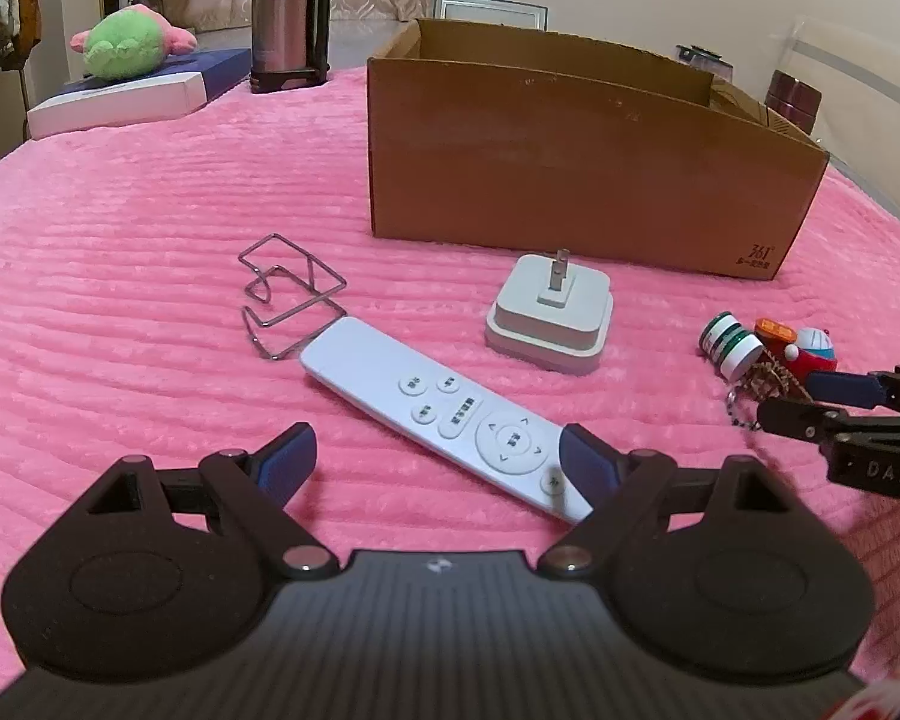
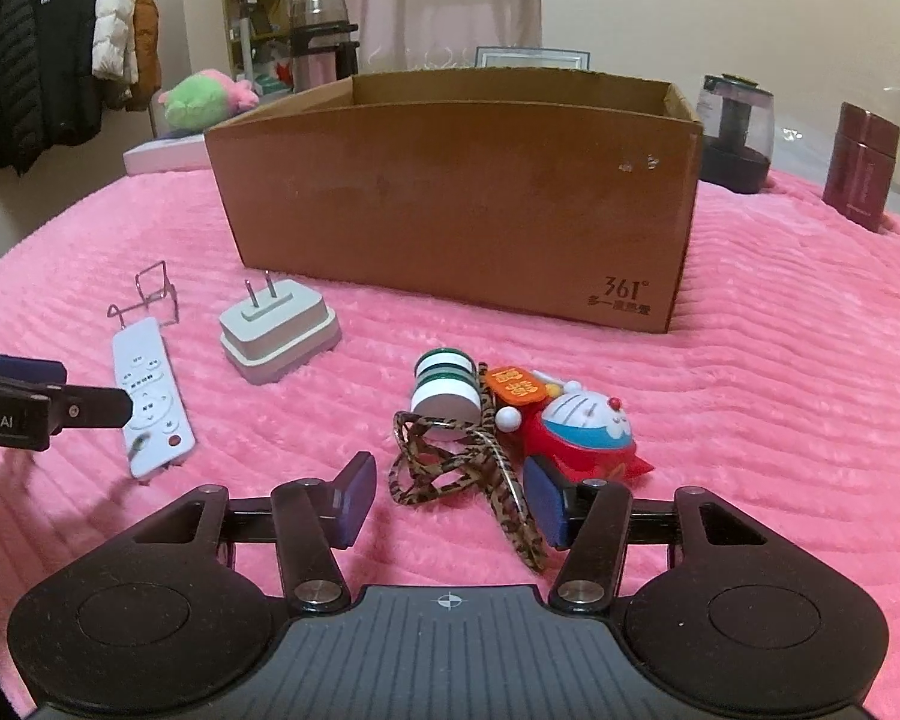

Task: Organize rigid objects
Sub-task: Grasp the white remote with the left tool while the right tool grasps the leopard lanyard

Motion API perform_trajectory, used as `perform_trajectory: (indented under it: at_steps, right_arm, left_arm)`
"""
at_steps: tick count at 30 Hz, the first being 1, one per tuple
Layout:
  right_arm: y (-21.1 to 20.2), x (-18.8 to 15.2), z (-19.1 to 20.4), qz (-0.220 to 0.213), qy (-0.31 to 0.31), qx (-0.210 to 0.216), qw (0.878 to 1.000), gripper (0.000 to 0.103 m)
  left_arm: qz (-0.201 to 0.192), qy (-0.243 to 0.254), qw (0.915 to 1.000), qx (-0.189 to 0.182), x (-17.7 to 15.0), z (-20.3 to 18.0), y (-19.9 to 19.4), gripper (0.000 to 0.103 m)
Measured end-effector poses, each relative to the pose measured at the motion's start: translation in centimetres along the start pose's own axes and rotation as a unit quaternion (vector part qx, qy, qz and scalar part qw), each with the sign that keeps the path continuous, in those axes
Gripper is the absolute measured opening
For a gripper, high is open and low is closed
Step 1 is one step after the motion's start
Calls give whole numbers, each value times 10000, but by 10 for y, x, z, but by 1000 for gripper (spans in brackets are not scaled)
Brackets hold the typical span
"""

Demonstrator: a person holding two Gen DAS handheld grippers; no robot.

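Diagonally on the pink plush bedspread [image 1: 150, 240] lies a slim white plastic remote control [image 1: 444, 420], buttoned end between the left gripper's [image 1: 438, 462] wide-apart, empty jaws; the right gripper [image 2: 444, 492] straddles a leopard-print lanyard [image 2: 450, 468], jaws apart, not gripping.

The cardboard box [image 2: 450, 204] is hiding its own inside from both cameras. The remote's [image 1: 450, 420] near end is sitting behind the left gripper's right finger [image 1: 588, 468], and its button labels are reading too small to make out.
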State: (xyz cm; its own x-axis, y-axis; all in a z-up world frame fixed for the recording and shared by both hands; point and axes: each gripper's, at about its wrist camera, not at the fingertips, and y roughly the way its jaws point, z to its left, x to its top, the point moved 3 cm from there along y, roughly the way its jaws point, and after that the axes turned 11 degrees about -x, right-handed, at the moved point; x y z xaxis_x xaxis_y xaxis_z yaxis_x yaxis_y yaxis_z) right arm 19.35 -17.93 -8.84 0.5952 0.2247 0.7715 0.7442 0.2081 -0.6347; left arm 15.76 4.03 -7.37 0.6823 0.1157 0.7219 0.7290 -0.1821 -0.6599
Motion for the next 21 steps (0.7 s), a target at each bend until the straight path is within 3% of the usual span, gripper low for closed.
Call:
perform_trajectory:
  at_steps: [21]
  right_arm:
    - [18, 4, 9, 76, -316, -167, 9993, 37]
  left_arm:
    - [-72, -313, 9994, 134, 3, 3, 21, 86]
